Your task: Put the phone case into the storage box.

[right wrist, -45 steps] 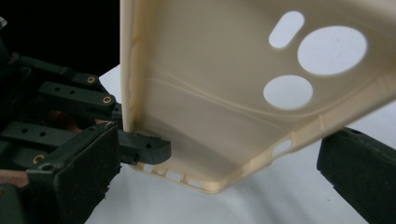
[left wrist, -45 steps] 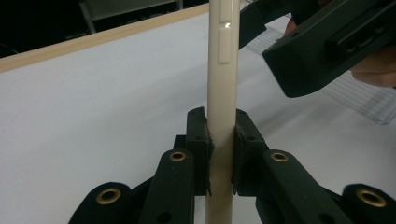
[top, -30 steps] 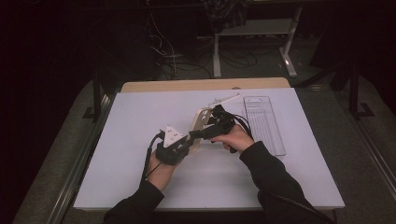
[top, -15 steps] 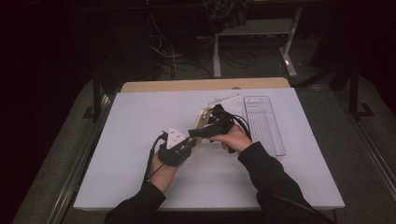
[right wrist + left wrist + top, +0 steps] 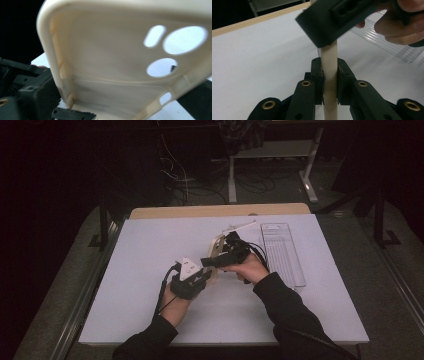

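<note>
Right gripper view: inner face of cream plastic phone case seen close, with round and oval camera cut-outs; case edge gripped by right gripper at bottom. Left gripper view: case seen edge-on as thin cream strip, clamped between pads of left gripper; right gripper pressed on it above. High view: case held upright between both grippers above white tabletop; clear ribbed plastic tray lying just right; room dark, cables and desk legs behind.
</note>
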Demonstrator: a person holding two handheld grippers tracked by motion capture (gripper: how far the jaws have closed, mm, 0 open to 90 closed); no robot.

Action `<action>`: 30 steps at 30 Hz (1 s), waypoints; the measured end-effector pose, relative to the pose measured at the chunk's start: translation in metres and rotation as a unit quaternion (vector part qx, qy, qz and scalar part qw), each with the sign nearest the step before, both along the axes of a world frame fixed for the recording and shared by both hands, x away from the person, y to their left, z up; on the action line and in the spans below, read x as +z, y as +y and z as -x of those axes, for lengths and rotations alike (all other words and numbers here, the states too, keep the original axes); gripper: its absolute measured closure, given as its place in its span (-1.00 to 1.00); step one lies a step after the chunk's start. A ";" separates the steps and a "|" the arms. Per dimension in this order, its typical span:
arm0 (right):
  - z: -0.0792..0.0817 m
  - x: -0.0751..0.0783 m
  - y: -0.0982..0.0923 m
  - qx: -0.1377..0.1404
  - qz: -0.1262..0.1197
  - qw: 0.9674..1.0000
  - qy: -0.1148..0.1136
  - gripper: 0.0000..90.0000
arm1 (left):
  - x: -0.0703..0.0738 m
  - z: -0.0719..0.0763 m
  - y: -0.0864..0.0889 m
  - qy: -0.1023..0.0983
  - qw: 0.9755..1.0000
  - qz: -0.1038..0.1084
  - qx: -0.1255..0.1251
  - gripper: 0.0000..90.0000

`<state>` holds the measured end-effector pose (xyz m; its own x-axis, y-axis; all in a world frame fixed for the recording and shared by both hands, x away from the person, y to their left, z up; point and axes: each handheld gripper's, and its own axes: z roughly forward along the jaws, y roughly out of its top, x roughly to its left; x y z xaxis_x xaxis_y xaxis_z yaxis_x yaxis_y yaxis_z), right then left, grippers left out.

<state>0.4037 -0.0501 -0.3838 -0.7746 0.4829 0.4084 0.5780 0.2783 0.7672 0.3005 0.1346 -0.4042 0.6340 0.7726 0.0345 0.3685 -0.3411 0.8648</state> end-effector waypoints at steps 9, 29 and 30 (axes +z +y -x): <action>0.001 0.000 0.002 0.001 0.010 1.000 -0.005 -0.89 | -0.003 -0.001 -0.001 0.005 1.000 -0.009 -0.007 0.65; 0.002 0.002 0.001 -0.002 0.017 1.000 -0.010 -0.86 | 0.002 -0.004 0.008 0.010 0.999 -0.013 -0.050 -0.69; 0.002 0.002 0.001 -0.003 0.017 1.000 -0.012 -0.86 | 0.003 -0.004 0.009 0.014 0.999 -0.007 -0.052 -0.73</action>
